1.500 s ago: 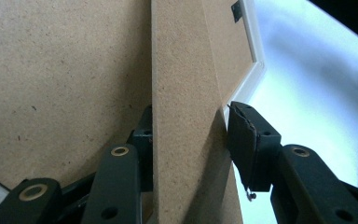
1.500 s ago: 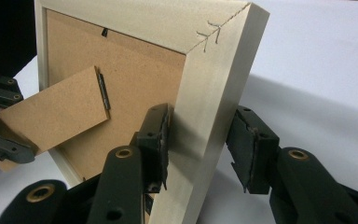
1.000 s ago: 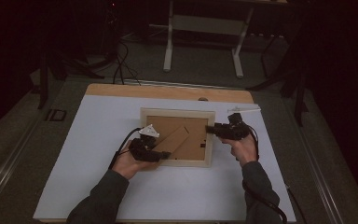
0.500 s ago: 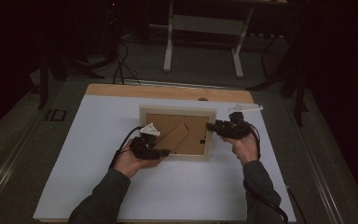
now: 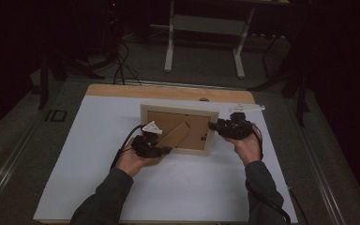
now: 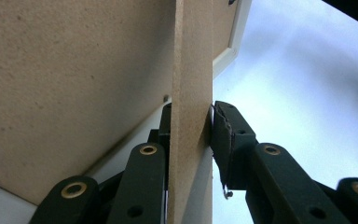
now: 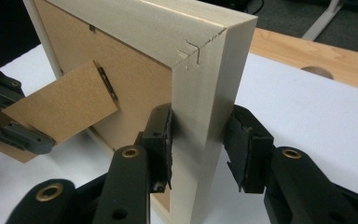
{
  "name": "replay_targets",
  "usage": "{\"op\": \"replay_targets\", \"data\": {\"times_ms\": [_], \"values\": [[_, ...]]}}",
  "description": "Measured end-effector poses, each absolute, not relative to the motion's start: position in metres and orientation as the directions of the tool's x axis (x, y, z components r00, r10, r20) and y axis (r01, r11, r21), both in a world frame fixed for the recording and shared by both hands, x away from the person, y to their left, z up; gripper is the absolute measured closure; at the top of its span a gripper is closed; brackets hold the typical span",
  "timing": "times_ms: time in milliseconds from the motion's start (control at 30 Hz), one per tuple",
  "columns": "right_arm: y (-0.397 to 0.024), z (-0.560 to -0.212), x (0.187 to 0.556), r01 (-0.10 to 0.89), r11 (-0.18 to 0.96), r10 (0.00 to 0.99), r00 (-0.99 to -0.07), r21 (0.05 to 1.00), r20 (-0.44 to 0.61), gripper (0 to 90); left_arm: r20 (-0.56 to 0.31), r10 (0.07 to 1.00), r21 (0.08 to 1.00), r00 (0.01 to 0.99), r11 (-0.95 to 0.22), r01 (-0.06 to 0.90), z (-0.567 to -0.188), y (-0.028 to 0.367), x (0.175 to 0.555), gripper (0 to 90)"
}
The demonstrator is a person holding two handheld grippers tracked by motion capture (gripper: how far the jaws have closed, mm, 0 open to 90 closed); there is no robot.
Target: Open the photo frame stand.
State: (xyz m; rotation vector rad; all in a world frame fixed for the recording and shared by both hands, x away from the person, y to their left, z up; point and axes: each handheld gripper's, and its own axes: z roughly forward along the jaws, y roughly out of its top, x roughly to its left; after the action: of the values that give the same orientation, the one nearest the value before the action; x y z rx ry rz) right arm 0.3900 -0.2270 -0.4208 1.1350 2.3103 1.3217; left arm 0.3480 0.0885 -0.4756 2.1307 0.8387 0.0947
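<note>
Two grippers on the back of a photo frame, working the fold-out stand

Nearest the person, the left gripper (image 5: 161,151) has just been closing its jaws and now pinches the brown easel stand (image 5: 176,136) edge-on; in the left gripper view the board (image 6: 192,93) sits squeezed between both pads, probably so the leg can be swung out from the backing. A bit further off, the right gripper (image 5: 213,126) clamps the frame's pale wooden side rail (image 7: 205,107), my guess is to keep it steady. The picture frame (image 5: 178,110) is propped up mid-bench, back toward the person, on the white bench (image 5: 98,117) top. No real containers here; the frame just holds its fibreboard backing (image 7: 135,84); I can't tell if there's a photo in it.
</note>
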Motion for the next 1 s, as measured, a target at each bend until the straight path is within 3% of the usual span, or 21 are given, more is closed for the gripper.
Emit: {"op": "replay_targets", "data": {"times_ms": [1000], "values": [[-0.210, -0.409, 0.393, 0.441, 0.369, 0.750, -0.661, 0.818, 0.018, 62.5, -0.139, 0.652, 0.759, 0.746, -0.413, 0.503, -0.475, 0.078, 0.345, 76.3]]}}
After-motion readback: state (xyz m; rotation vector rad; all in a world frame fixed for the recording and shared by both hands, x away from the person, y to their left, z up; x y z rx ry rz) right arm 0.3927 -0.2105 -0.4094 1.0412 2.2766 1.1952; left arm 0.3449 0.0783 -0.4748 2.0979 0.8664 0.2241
